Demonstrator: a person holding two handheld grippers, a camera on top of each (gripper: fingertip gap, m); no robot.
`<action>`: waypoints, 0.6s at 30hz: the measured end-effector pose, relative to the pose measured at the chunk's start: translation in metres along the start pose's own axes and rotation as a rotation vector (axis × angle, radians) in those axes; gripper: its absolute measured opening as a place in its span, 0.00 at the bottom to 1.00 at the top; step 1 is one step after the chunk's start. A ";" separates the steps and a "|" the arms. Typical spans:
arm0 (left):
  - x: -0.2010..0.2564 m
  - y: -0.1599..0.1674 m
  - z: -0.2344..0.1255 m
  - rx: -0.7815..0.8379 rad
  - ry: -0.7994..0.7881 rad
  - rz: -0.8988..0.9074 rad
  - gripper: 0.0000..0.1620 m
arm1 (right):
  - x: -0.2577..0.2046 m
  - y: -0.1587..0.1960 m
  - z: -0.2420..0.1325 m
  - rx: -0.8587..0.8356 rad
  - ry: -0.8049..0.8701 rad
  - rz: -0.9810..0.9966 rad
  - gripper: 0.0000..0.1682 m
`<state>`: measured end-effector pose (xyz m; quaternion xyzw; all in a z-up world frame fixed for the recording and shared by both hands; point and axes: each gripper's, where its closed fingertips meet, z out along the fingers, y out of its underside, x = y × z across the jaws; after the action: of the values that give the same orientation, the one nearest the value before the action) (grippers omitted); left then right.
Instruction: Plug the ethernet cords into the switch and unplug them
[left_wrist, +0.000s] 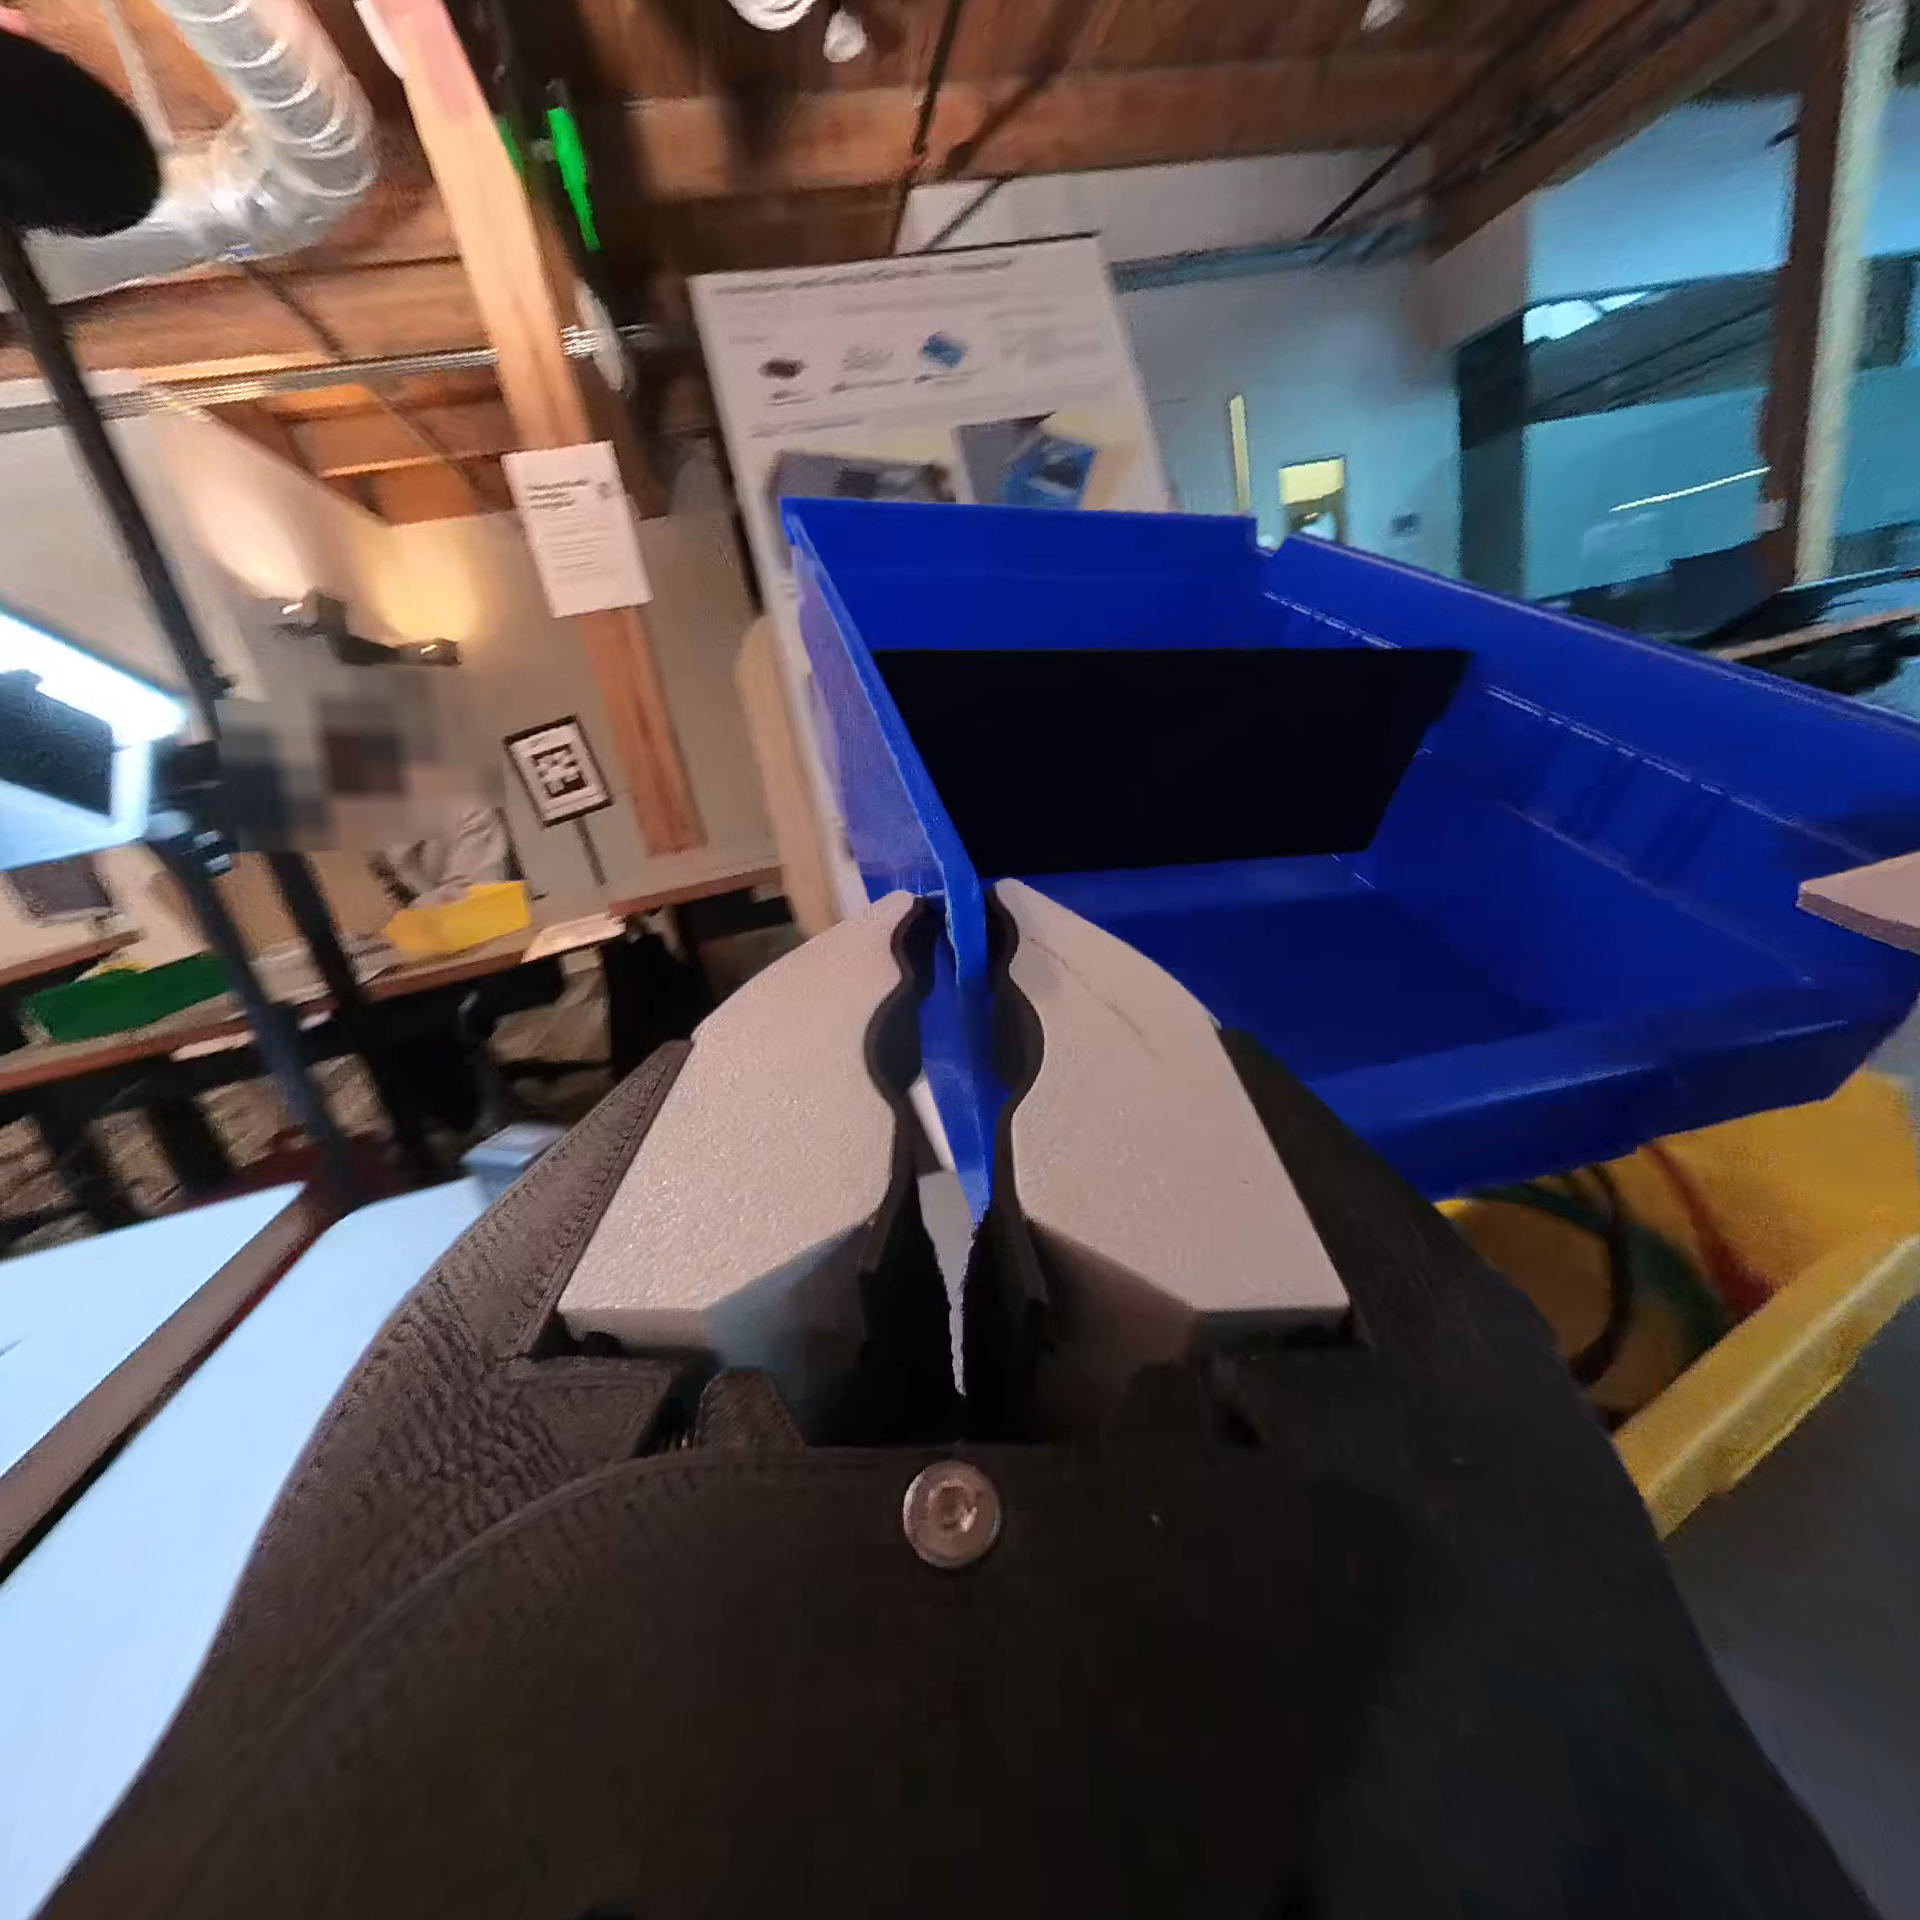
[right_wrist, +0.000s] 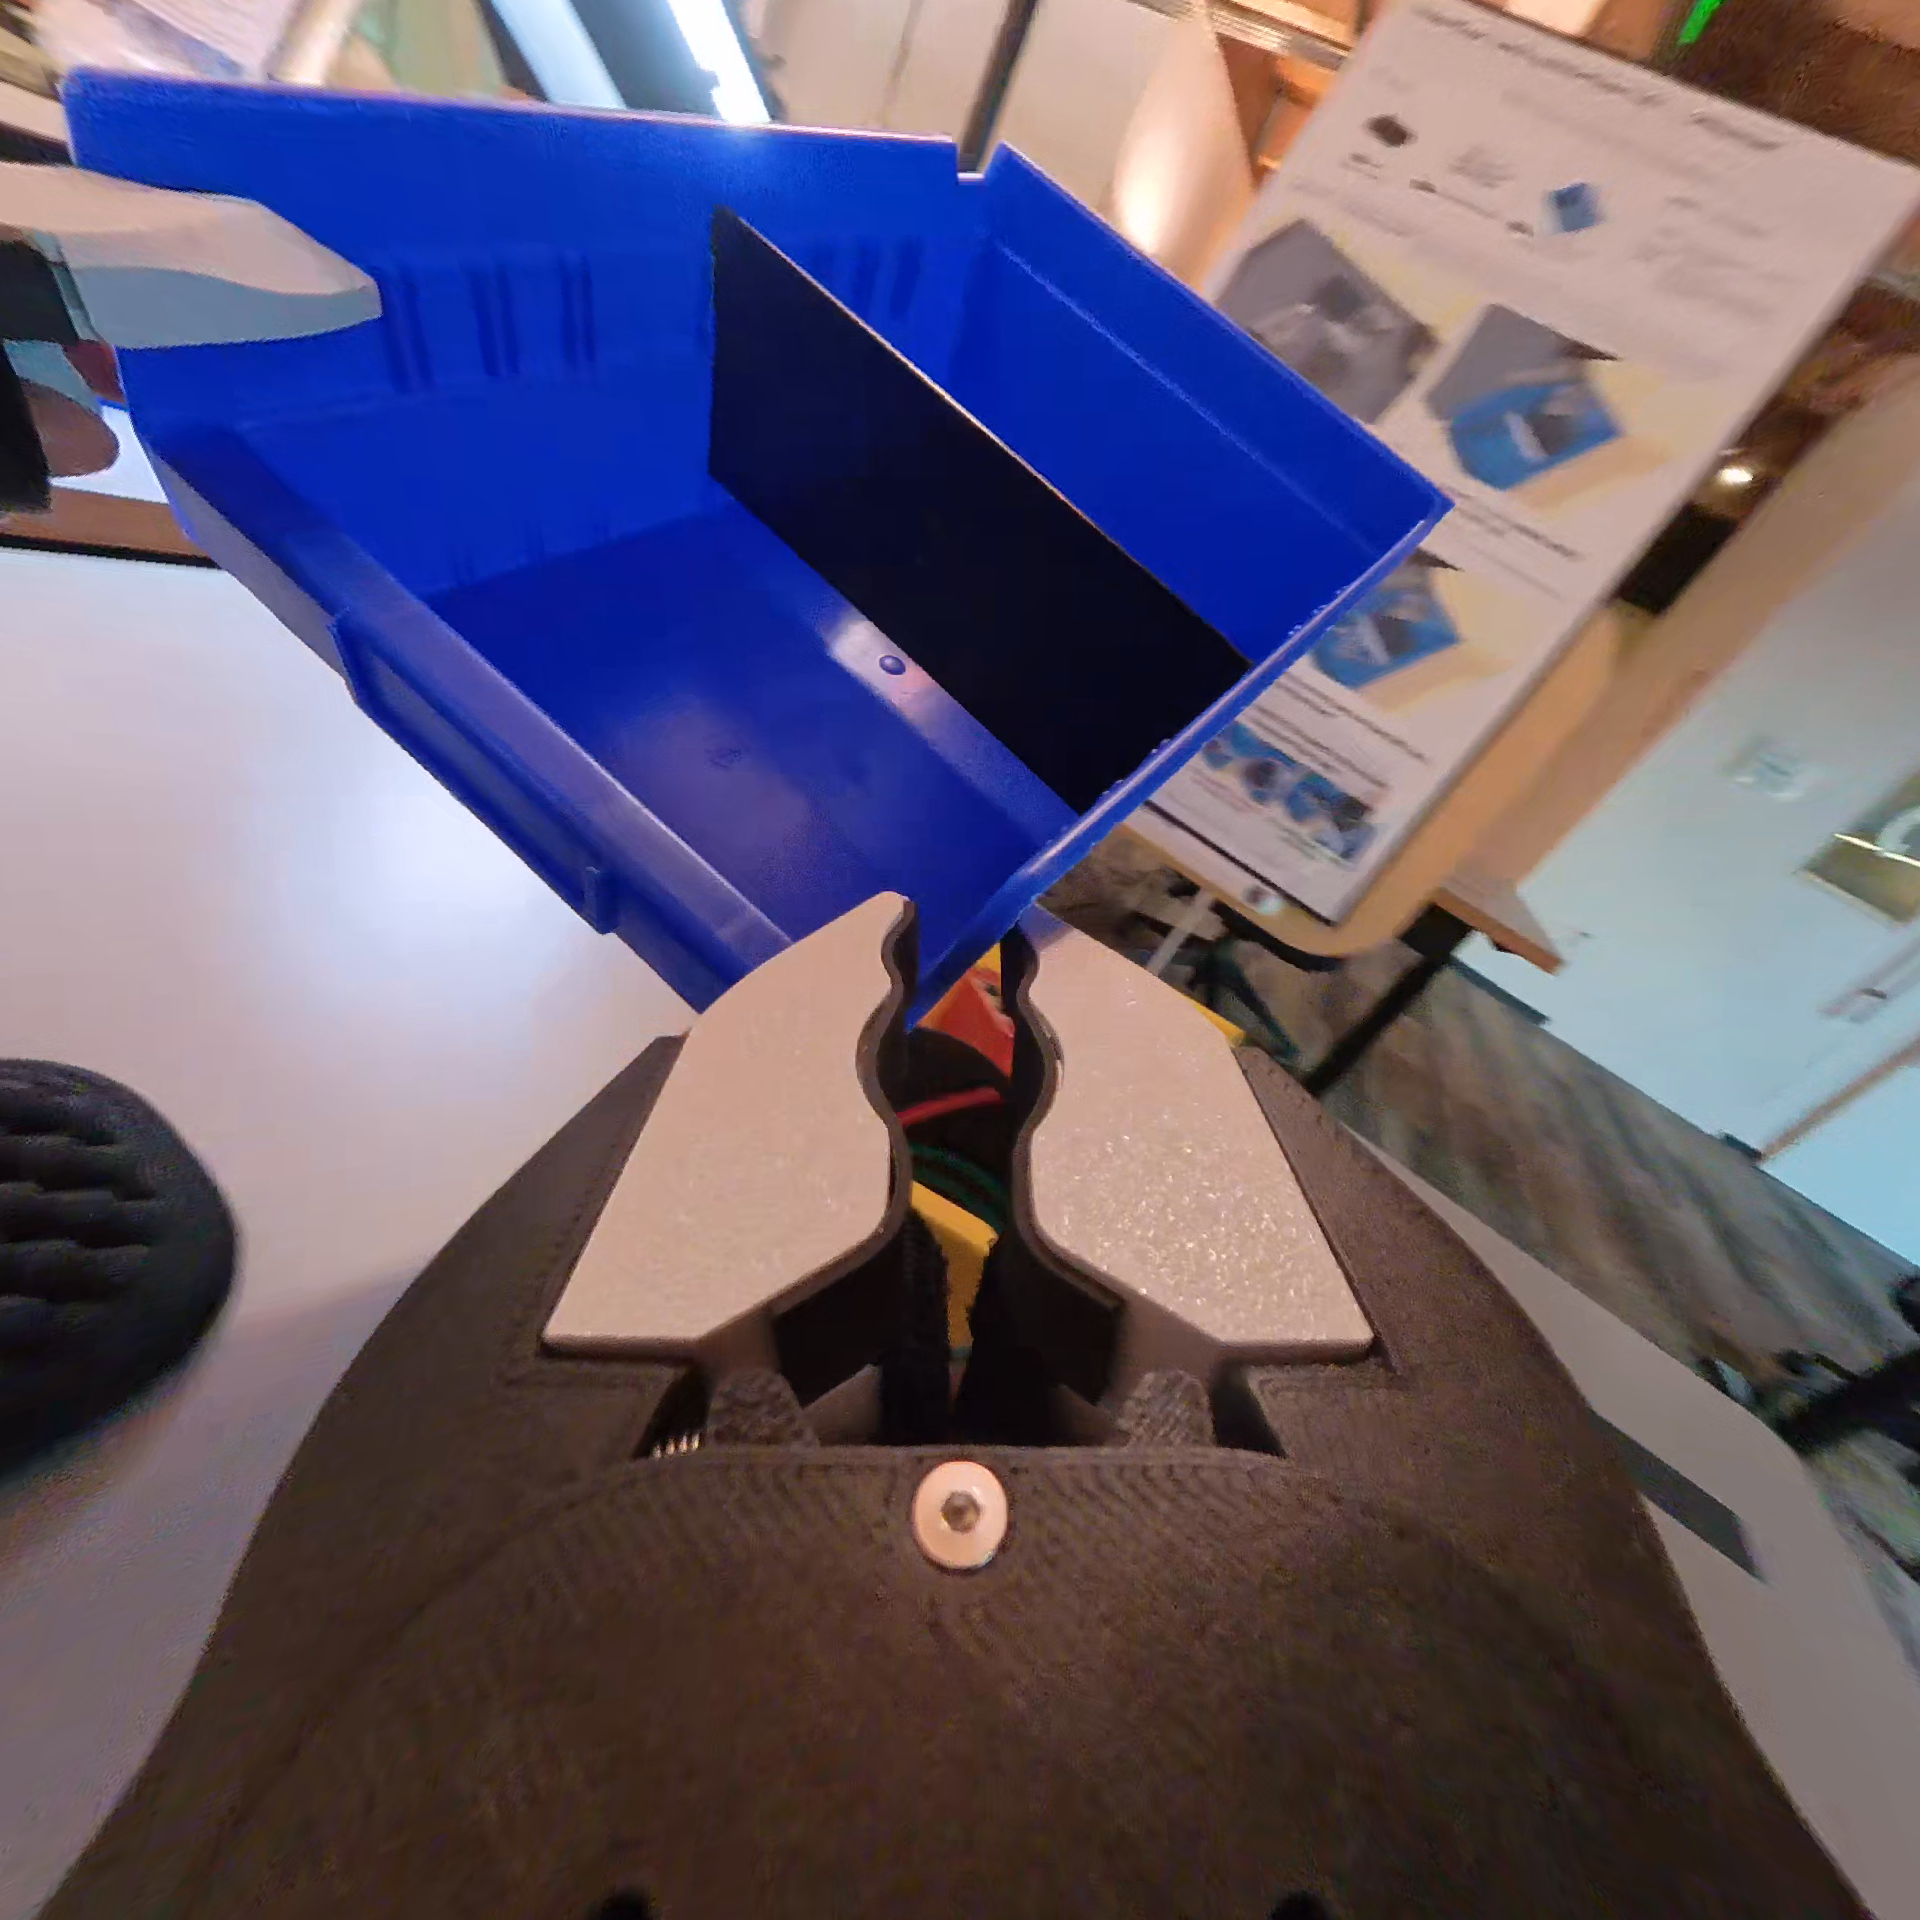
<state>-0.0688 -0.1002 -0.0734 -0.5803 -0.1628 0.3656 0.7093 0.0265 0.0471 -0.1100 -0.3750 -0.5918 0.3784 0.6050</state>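
So your left tool (left_wrist: 961, 920) is clamping down on the side wall of the blue bin (left_wrist: 1455, 831), pads pinched tight on the plastic edge; your right tool (right_wrist: 961, 935) is doing the same on the opposite wall, with the wall sitting between its tips, though a gap is showing on the right tip's side; so you're holding the bin up between both tools, tilted, off the white bench (right_wrist: 260, 779). Inside the bin a black divider (right_wrist: 935, 499) is standing across it, and the near compartment is looking bare. Underneath, a yellow bin (left_wrist: 1766, 1299) is sitting with the ethernet cords (right_wrist: 951, 1143) in it, red and green strands peeking between your right tool's fingers; the switch isn't something I can pick out here. A poster board (right_wrist: 1558, 364) is leaning behind all that.
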 end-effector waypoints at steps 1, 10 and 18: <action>0.016 -0.003 0.011 0.008 0.035 -0.005 0.06 | 0.015 0.004 -0.009 -0.011 0.034 -0.005 0.09; 0.172 -0.003 0.090 -0.044 0.348 -0.094 0.07 | 0.131 0.069 -0.096 -0.148 0.260 0.071 0.09; 0.304 0.010 0.112 -0.073 0.513 -0.051 0.08 | 0.197 0.144 -0.181 -0.267 0.435 0.181 0.08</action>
<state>0.0608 0.1939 -0.1110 -0.6751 -0.0055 0.1823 0.7149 0.2080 0.2860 -0.1582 -0.5753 -0.4568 0.2601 0.6266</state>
